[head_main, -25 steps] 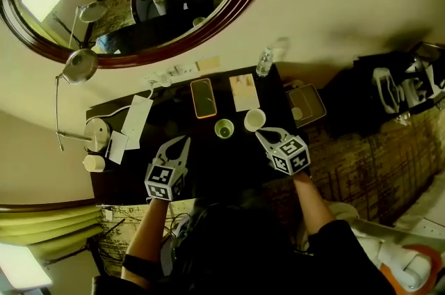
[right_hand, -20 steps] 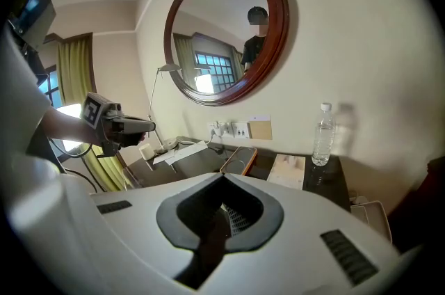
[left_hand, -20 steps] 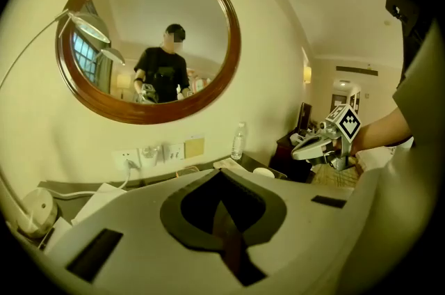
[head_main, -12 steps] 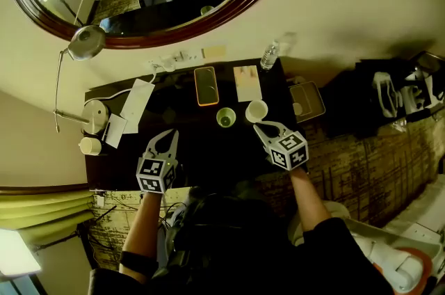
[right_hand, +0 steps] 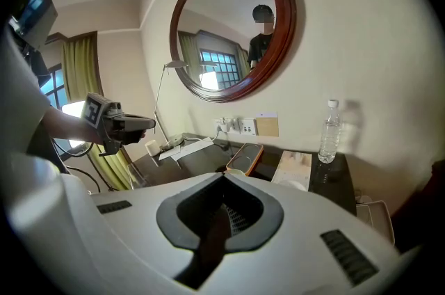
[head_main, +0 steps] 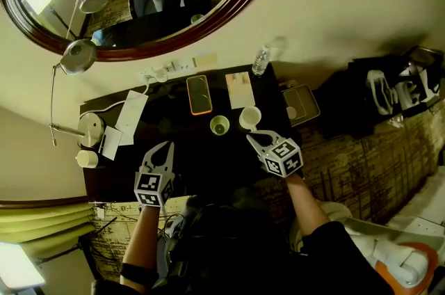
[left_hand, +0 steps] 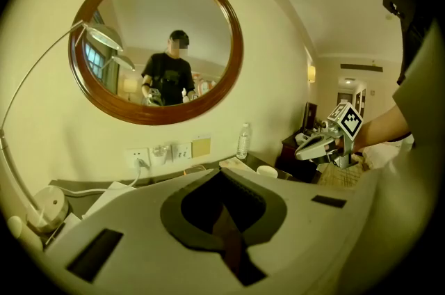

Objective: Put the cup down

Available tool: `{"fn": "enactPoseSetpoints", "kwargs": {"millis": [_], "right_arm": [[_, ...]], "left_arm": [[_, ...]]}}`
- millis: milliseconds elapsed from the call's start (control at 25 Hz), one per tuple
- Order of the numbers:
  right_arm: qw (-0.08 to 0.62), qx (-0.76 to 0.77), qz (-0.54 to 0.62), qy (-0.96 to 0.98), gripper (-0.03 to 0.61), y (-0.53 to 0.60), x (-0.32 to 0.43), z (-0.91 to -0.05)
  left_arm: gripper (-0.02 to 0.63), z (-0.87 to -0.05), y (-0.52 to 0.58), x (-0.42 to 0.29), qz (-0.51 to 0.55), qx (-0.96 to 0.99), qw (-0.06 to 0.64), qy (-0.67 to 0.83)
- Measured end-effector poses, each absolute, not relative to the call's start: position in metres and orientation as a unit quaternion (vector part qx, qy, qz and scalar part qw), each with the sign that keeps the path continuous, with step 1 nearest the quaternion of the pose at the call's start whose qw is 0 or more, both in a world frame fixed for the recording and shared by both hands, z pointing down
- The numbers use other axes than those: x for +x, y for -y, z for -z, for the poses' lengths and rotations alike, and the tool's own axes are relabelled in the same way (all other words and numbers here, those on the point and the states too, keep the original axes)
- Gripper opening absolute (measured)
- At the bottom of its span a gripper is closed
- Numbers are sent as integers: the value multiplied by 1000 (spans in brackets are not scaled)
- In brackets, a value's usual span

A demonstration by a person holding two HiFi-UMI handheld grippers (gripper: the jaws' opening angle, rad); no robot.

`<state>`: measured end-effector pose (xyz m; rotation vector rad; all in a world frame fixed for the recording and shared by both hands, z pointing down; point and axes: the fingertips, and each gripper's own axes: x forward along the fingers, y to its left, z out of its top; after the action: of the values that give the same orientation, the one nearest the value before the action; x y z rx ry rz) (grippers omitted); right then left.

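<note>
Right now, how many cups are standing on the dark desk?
2: the green cup near the middle of the desk, and the white cup just right of it. A small white object at the left edge might be another; I cannot tell.

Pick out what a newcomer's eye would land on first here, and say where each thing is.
A large oval mirror hangs on the wall above the dark desk. Over the desk's near side hover the left gripper and the right gripper, both shut and empty. Just beyond them stand two small cups, a green cup beside a white cup.
</note>
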<state>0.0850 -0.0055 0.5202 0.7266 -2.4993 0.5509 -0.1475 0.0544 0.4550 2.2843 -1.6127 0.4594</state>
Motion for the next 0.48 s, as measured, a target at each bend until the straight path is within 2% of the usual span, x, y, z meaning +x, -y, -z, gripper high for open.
{"fn": "enactPoseSetpoints", "kwargs": {"millis": [360,480], "right_arm": [[251,298,-189,901,29,18,100,-536],[256,301,-190,899,118,23,101,-537]], "left_arm": [[2,-451,-43,-140,-162,802,142,556],[2,-453,-40,-140,-166,800,143,558]]}}
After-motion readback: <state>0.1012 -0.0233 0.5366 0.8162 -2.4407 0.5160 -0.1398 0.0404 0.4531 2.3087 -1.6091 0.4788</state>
